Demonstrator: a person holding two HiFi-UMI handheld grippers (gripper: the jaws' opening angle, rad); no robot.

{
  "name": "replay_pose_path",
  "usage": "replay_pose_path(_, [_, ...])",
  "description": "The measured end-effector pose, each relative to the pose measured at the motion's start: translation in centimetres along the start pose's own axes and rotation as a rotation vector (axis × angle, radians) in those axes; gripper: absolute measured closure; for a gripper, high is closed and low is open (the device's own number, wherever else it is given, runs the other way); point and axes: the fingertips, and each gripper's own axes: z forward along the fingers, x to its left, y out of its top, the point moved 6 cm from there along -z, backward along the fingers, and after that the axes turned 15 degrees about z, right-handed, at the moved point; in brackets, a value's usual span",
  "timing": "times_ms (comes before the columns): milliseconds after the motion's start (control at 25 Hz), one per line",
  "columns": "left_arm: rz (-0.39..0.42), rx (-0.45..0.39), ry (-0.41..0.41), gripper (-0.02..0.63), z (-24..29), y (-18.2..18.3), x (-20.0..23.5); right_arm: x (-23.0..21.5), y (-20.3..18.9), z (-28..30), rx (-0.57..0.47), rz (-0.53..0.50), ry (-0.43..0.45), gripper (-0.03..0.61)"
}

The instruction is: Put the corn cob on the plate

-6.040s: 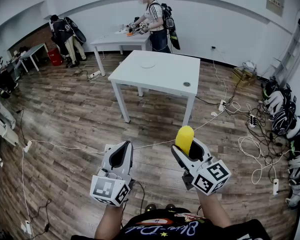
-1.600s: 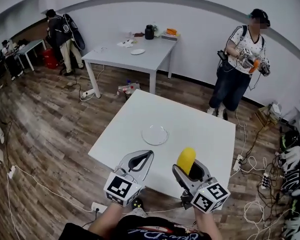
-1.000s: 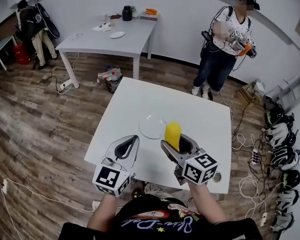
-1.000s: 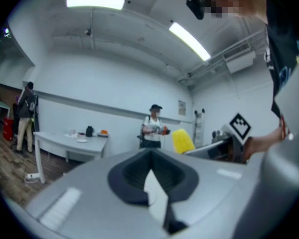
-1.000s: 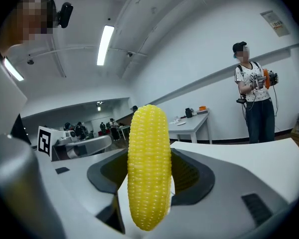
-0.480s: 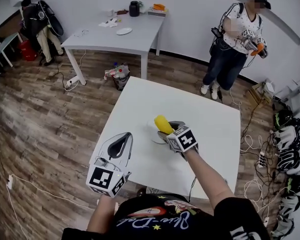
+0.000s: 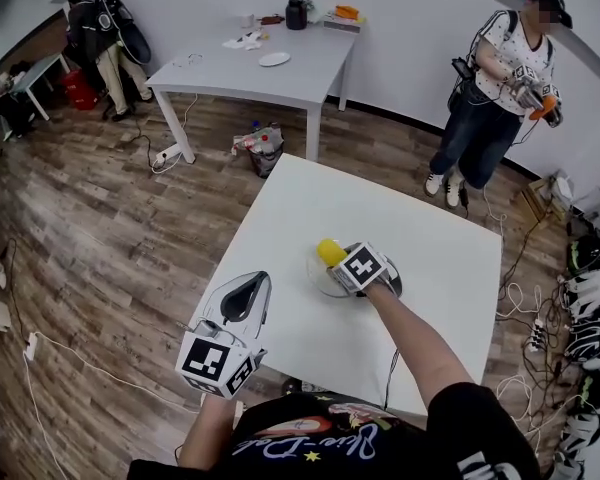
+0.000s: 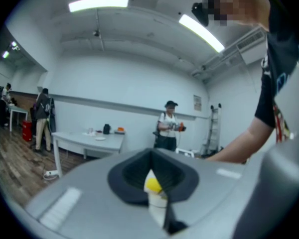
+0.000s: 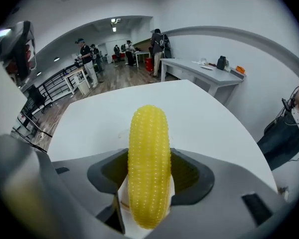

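Observation:
The yellow corn cob (image 7: 329, 252) is clamped in my right gripper (image 7: 336, 263), which is shut on it. In the head view they sit over the clear plate (image 7: 315, 277) in the middle of the white table (image 7: 430, 238); whether the cob touches the plate is hidden. The right gripper view shows the cob (image 9: 149, 158) standing out between the grey jaws of that gripper (image 9: 149, 183), with the white tabletop (image 9: 104, 118) beyond. My left gripper (image 7: 251, 292) is shut and holds nothing, hovering by the table's near left edge. Past its jaws (image 8: 152, 161) the cob (image 8: 153, 184) is visible.
A second white table (image 7: 310, 68) with a dish, a dark jug and small items stands at the back. A person (image 7: 500, 88) stands beyond the table's far right corner, and others (image 7: 105, 38) at the far left. Cables and helmets (image 7: 585, 308) lie on the wooden floor at right.
I have walked up to the table. My right gripper has reached forward and down with the corn cob, from near my body to over the plate. The left gripper stays shut near the table edge.

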Motion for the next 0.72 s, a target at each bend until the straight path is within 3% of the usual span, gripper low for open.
replay_pose_path(240, [0.005,0.014,0.032,0.615,-0.3,-0.1,0.2,-0.3,-0.2,1.1,0.016,0.002,-0.012,0.321])
replay_pose_path(320, [0.005,0.019,0.033,0.615,-0.4,-0.2,0.2,-0.4,-0.3,1.3,-0.029,0.016,-0.018,0.319])
replay_pose_path(520, [0.014,0.01,0.013,0.615,0.0,0.2,0.2,0.0,0.0,-0.7,-0.19,0.084,0.055,0.319])
replay_pose_path(720, [0.034,-0.017,-0.031,0.615,1.6,0.6,0.0,1.4,1.3,-8.7,-0.558,0.25,0.133,0.321])
